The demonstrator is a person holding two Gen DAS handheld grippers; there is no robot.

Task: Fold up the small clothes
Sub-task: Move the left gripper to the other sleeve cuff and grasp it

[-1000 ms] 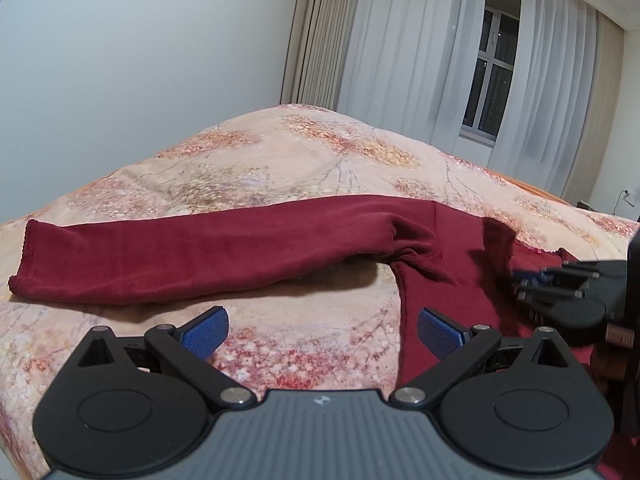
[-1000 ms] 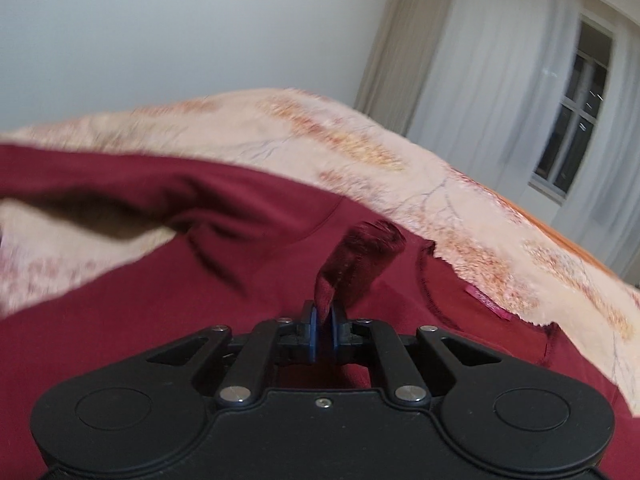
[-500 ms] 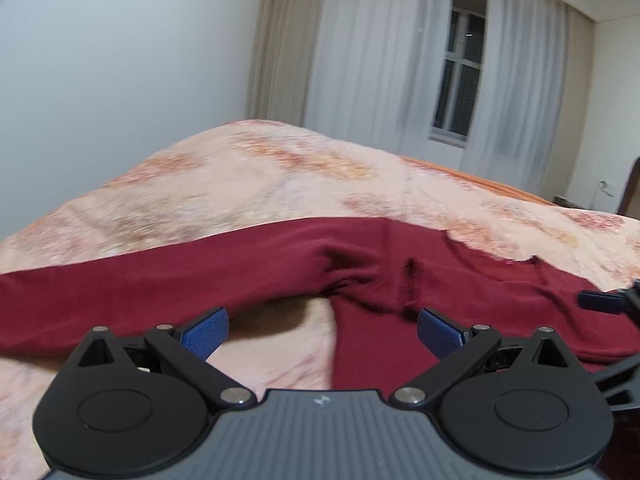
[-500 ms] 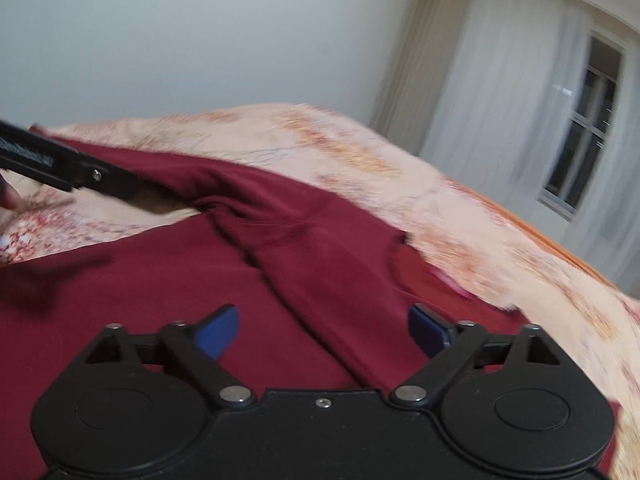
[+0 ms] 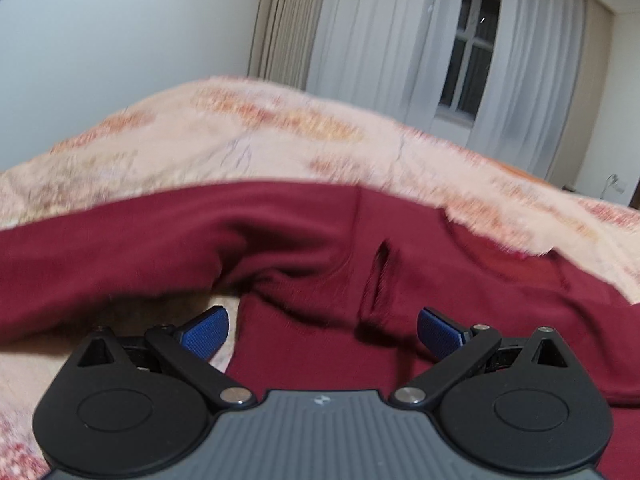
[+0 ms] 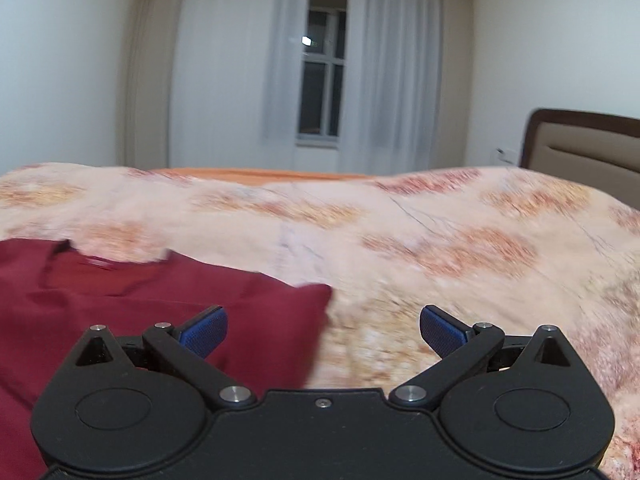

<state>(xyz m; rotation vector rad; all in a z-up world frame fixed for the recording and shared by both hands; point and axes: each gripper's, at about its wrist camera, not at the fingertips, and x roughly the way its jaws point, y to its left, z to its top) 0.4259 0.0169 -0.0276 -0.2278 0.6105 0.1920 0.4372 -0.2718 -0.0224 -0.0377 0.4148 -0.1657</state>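
Sweater [image 5: 304,240] of dark red colour lies spread on the bed, and both grippers stand wide with nothing between the pads.

The bed has a bedspread [image 6: 420,240] with a pale flower pattern, and the sweater rests flat on it. In the left wrist view one sleeve [image 5: 120,252] goes out to the left, and the body of the sweater fills the middle and the right. The left gripper [image 5: 322,330] hangs over the place where the sleeve joins the body, its jaws wide apart and holding nothing. In the right wrist view the right gripper [image 6: 323,330] is over the right edge of the sweater [image 6: 160,304]; its jaws are opening, almost fully wide, with no cloth between them. Behind the bed are white curtains [image 6: 392,80], a window [image 6: 322,76] and a headboard [image 6: 588,148].
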